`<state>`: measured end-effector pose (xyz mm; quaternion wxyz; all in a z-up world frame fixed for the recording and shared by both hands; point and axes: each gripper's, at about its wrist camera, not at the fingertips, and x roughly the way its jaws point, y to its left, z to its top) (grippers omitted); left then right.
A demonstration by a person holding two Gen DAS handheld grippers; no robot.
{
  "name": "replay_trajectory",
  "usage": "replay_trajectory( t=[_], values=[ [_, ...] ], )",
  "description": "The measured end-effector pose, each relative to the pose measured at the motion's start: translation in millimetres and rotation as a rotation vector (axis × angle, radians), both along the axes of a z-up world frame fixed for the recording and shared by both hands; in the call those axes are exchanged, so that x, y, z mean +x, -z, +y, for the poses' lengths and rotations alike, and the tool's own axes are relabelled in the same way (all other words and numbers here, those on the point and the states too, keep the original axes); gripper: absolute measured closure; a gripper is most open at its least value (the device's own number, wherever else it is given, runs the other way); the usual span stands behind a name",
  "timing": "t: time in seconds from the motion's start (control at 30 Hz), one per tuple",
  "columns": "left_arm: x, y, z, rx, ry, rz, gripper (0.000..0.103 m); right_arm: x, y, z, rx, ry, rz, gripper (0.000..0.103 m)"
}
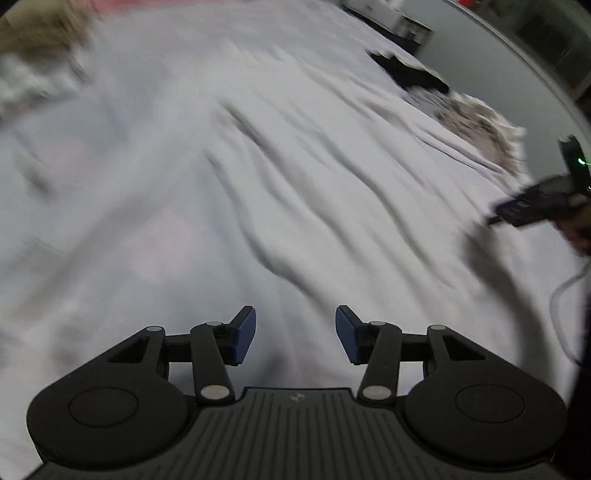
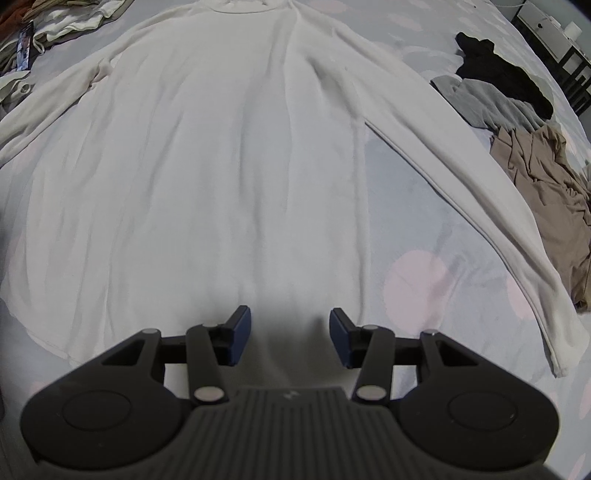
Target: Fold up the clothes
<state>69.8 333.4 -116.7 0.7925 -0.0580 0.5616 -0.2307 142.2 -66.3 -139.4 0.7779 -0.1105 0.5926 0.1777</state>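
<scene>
A white long-sleeved top (image 2: 221,166) lies spread flat on the bed, collar at the far end and hem nearest me. Its right sleeve (image 2: 480,206) runs out diagonally to the lower right. My right gripper (image 2: 290,338) hovers over the hem near the middle, open, with nothing between its blue pads. In the blurred left wrist view my left gripper (image 1: 295,334) stands open over pale wrinkled cloth (image 1: 277,177); I cannot tell whether that cloth is the top or the sheet. The right gripper (image 1: 496,218), held by a hand, shows at that view's right edge.
The pale bedsheet (image 2: 417,280) has pink dots. On the right lie a black garment (image 2: 498,70), a grey one (image 2: 487,99) and a tan one (image 2: 546,177). A cream pile (image 2: 66,22) sits at the far left. White furniture (image 2: 546,26) stands beyond the bed's far right corner.
</scene>
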Motion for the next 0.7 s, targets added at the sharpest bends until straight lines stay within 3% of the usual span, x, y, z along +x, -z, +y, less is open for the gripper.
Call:
replay_trajectory(
  t=[0.07,0.13,0.3,0.53,0.7],
  values=[
    [-1.6,24.9,-10.0,-0.010,0.023,0.079,0.076,-1.0,-0.1,-2.2,0.002,0.000,-0.001,0.052],
    [-5.1,43.8,-16.9,-0.006,0.035,0.138,0.076,-1.3,1.3,-7.5,-0.005,0.011,0.003,0.052],
    [-10.0,57.6,-18.1,-0.019,0.021,0.174,0.076,-3.2,10.9,-27.9,-0.013,0.048,0.046,0.052],
    [-8.7,62.6,-18.1,-0.010,-0.021,0.208,0.076,-2.3,30.7,-52.8,0.048,0.104,0.157,0.052],
    [-12.8,60.9,-19.4,-0.019,-0.027,0.207,0.076,-0.8,41.0,-60.9,0.009,0.114,0.172,0.052]
  ],
)
